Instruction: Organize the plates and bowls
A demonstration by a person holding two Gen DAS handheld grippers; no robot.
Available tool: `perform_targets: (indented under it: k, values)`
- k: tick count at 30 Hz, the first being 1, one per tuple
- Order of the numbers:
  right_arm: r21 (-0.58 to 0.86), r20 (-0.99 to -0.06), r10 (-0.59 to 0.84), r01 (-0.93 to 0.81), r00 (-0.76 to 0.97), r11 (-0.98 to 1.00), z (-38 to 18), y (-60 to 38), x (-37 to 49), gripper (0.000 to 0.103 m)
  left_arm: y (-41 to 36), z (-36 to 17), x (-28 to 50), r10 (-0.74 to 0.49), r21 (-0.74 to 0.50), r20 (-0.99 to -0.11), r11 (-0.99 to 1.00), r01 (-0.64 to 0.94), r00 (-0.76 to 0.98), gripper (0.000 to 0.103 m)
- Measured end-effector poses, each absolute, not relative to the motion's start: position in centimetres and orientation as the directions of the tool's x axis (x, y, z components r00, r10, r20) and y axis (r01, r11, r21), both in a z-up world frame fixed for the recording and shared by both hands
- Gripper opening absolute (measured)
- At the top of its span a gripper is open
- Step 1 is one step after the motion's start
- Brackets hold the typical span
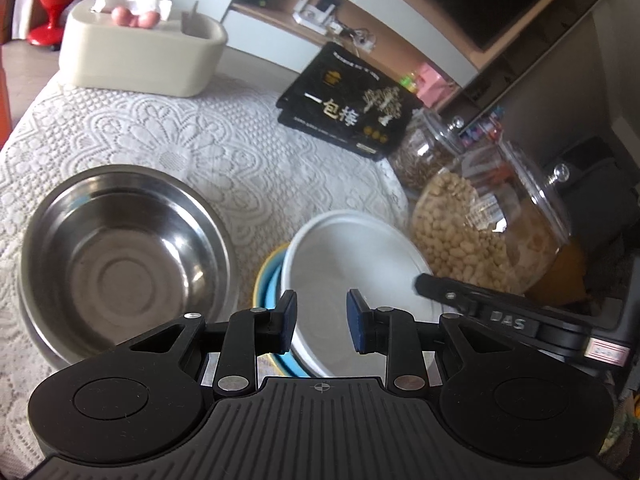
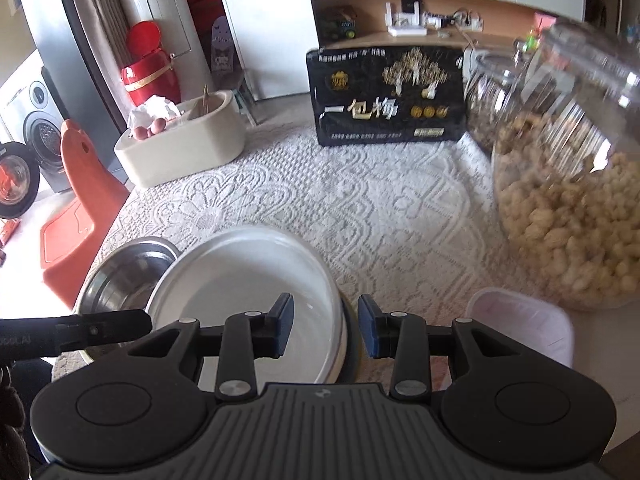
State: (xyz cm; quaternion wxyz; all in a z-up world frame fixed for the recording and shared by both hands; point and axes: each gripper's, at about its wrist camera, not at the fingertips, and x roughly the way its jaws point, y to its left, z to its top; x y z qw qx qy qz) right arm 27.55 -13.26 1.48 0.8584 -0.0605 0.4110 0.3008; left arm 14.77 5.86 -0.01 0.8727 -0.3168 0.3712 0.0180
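left gripper [image 1: 322, 322] jaws spread, nothing between the blue pads [image 1: 289, 320], hovering over the near edge of the white plate [image 1: 352, 264]. right gripper [image 2: 325, 326] also spread, empty, its left pad over the white plate [image 2: 240, 296] interior and its right pad just outside the plate's right rim; can't tell if either pad touches the rim. white plate sits on top of a stack: blue plate [image 1: 276, 292] under it, yellow plate [image 1: 266, 264] at the bottom, both only showing as slivers at the left side in the left wrist view. stack is on the white lace tablecloth [image 1: 160, 128], near the table's front edge. steel bowl [image 1: 120, 256] sits just left of the stack, upright, empty, looks nested in a second steel bowl below it, rim close to the plates but whether they touch isn't clear. right gripper's finger [image 1: 472, 300] shows in the left wrist view at the plate's right rim; left gripper's finger [image 2: 80, 330] crosses the steel bowl [image 2: 128, 276] in the right wrist view. right of the stack: glass jar of peanuts [image 1: 492, 224], a second jar [image 1: 424, 148] behind it. pale pink plastic container [image 2: 524, 320] just right of the right gripper, in front of the peanut jar. black package [image 2: 388, 96] with gold print stands at the table's far side, cream tissue box [image 1: 140, 56] at far left.
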Motion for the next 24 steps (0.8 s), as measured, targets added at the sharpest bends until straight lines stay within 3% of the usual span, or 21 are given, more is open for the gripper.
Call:
perform_targets:
  k: [5, 9, 12, 17, 24]
  values:
    - [0.080, -0.703, 0.483, -0.617, 0.522, 0.783, 4.6, -11.5, 25.8, 0.036, 8.4, 0.7, 12.3, -0.179, -0.560, -0.625, 0.781, -0.276, 0.760, 0.030]
    - [0.085, -0.716, 0.523, -0.685, 0.463, 0.723, 5.9, -7.4, 25.2, 0.045, 12.8, 1.1, 8.3, 0.044, -0.493, -0.641, 0.741, -0.455, 0.766, 0.030]
    - [0.093, -0.754, 0.523, -0.724, 0.397, 0.683, 5.2, -2.8, 25.5, 0.045, 15.7, 0.1, 6.2, 0.175, -0.440, -0.677, 0.682, -0.584, 0.715, 0.030]
    - [0.060, -0.824, 0.469, -0.776, 0.317, 0.628, 2.5, 4.6, 26.1, 0.045, 18.1, -2.8, 5.1, 0.109, -0.507, -0.705, 0.614, -0.606, 0.700, 0.030]
    - [0.029, -0.921, 0.314, -0.764, 0.231, 0.645, -2.3, 10.4, 27.8, 0.045, 18.2, -5.5, 6.5, 0.076, -0.478, -0.747, 0.630, -0.612, 0.661, 0.030]
